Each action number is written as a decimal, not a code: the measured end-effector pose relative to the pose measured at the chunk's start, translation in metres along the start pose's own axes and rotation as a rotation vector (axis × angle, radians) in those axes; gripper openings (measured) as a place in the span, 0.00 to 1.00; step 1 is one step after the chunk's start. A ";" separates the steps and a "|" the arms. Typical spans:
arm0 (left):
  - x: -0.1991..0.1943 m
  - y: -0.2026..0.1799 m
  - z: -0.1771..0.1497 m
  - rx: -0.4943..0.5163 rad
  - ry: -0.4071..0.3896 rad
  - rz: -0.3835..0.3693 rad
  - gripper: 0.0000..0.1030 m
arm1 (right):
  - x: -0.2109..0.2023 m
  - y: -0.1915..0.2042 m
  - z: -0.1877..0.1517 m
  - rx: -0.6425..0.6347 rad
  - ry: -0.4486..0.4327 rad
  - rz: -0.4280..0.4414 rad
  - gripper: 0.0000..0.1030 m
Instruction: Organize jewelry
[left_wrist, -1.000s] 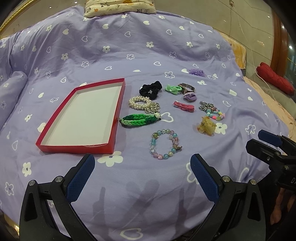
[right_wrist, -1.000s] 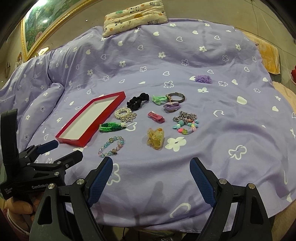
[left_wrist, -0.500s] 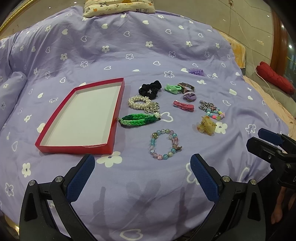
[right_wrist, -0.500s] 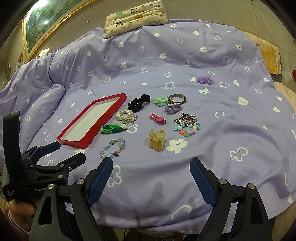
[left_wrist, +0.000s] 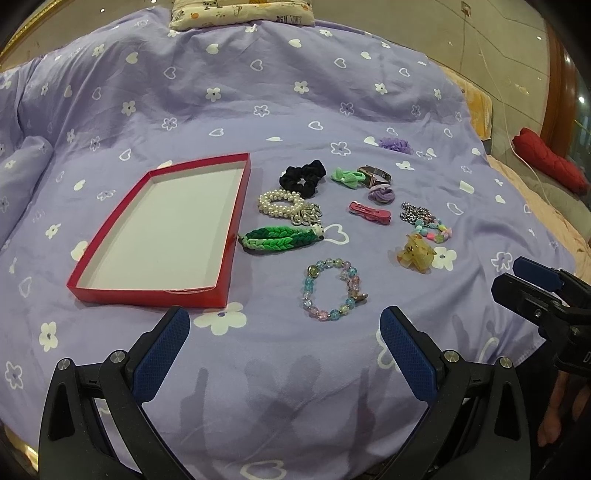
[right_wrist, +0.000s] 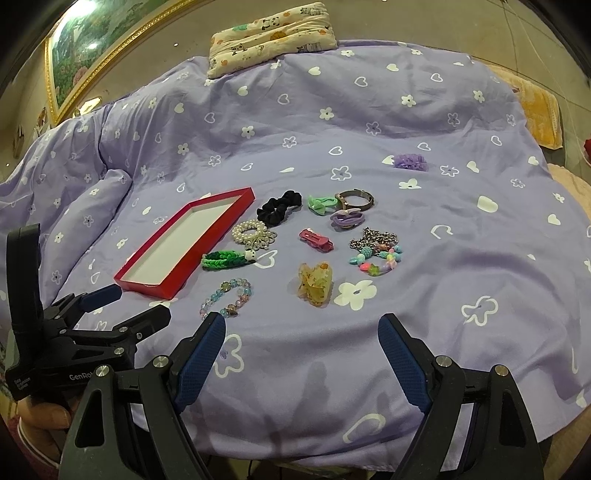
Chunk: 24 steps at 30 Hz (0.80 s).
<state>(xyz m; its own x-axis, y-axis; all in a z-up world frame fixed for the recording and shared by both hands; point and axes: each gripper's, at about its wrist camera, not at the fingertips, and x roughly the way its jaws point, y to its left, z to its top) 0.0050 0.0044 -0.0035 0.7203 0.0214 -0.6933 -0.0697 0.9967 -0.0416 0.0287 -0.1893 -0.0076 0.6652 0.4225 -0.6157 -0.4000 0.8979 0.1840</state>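
Cut-offs and unreadables

Pillow (left_wrist: 242, 14) clipped at 12 o'clock, left view; right gripper (left_wrist: 517, 280) runs off at 3 o'clock. Hand (right_wrist: 40, 417) mostly hidden, 8 o'clock, right view; chain (right_wrist: 373, 238) links too small.

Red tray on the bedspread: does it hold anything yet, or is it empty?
Empty. The red tray shows only its bare white floor in both views; every piece, like the green braided bracelet, lies outside it.

Purple duvet (left_wrist: 258, 85), pillow (right_wrist: 271, 35) (cartoon print), painting (right_wrist: 92, 48).
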 end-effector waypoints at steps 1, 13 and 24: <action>0.002 0.001 0.001 -0.002 0.005 -0.003 1.00 | 0.002 0.001 0.001 -0.005 0.001 0.001 0.84; 0.032 -0.002 0.015 0.046 0.058 -0.033 0.91 | 0.037 -0.008 0.015 -0.005 0.027 0.018 0.69; 0.077 -0.009 0.019 0.085 0.194 -0.078 0.62 | 0.087 -0.022 0.022 0.044 0.132 0.052 0.54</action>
<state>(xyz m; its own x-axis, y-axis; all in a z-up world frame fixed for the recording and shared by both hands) 0.0742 -0.0012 -0.0428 0.5741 -0.0633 -0.8164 0.0456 0.9979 -0.0453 0.1096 -0.1696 -0.0484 0.5546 0.4509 -0.6993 -0.4017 0.8811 0.2496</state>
